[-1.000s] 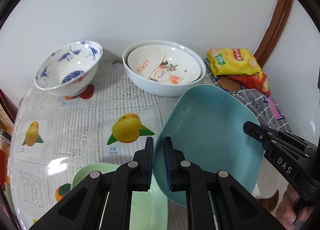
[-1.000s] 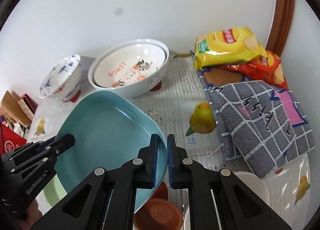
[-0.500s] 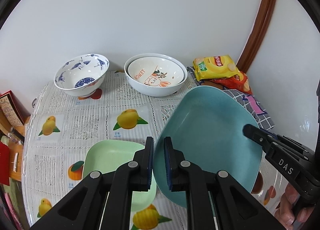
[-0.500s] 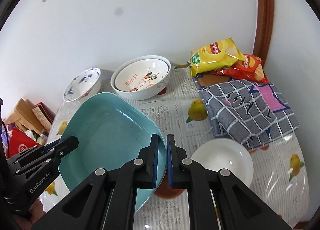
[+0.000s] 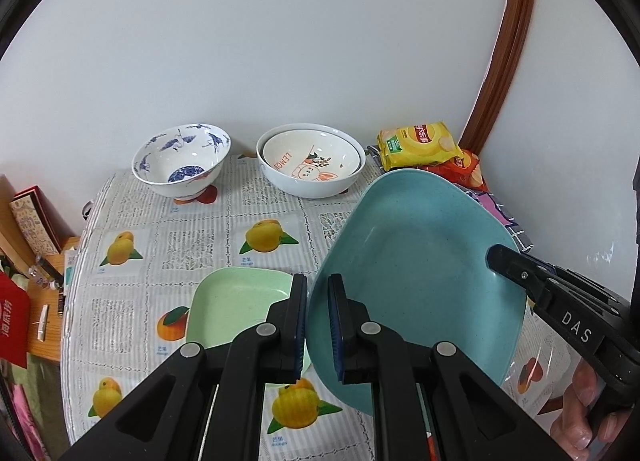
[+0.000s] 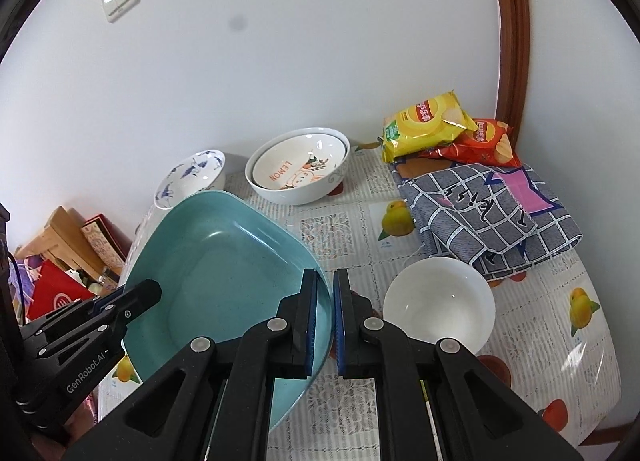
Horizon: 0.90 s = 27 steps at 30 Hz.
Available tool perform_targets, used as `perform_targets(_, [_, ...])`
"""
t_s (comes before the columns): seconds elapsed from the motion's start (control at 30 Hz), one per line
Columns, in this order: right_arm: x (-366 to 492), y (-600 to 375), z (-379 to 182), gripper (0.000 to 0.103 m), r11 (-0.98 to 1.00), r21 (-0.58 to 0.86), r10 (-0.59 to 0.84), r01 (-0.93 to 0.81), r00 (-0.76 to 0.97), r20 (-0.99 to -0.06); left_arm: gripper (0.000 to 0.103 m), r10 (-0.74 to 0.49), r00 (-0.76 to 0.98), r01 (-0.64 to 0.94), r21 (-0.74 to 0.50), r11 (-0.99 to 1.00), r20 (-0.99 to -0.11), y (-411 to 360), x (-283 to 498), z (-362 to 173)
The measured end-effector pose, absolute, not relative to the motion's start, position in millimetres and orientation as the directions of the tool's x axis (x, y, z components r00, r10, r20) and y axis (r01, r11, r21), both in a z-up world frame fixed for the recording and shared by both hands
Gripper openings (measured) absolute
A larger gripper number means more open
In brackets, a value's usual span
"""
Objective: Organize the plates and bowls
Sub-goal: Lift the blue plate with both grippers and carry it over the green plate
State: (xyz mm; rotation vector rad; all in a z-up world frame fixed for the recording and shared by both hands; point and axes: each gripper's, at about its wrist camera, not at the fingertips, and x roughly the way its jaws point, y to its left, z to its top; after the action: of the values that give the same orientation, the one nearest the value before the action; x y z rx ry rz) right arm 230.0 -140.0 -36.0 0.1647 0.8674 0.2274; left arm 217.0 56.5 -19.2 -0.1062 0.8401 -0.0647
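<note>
Left jaws: my left gripper is pinched nearly closed on the near-left rim of the teal plate; the blue pads press the rim from both sides.
Right jaws: my right gripper is clamped just as narrowly on the opposite rim of the same plate, one pad inside and one outside the edge.
Teal plate: held between both grippers above the counter, tilted, its hollow facing the cameras; rounded-square shape, matte speckled surface, raised rim.
Green plate: a pale green plate of the same rounded-square form lies flat on the counter near its front edge, just left of the teal one.
Blue-patterned bowl: glossy white porcelain bowl with blue painted birds, on a foot, at the back edge towards the left corner.
Nested bowls: a shallow cartoon-printed bowl lettered LEMON sits inside a larger white bowl at the back edge.
White bowl: plain, smooth, round bowl near the right edge, beside the checked cloth.
Counter cover: clear plastic over a fruit-printed cloth.
</note>
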Motion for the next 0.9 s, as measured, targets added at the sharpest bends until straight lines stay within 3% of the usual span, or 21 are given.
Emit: perform_targets(0.9, [219,-75,-41,0.008,0.939,0.261,0.343,-0.222,0.594,-0.727,0.011,-0.022,0.658,-0.088,-0.106,0.99,-0.753,122,188,-27])
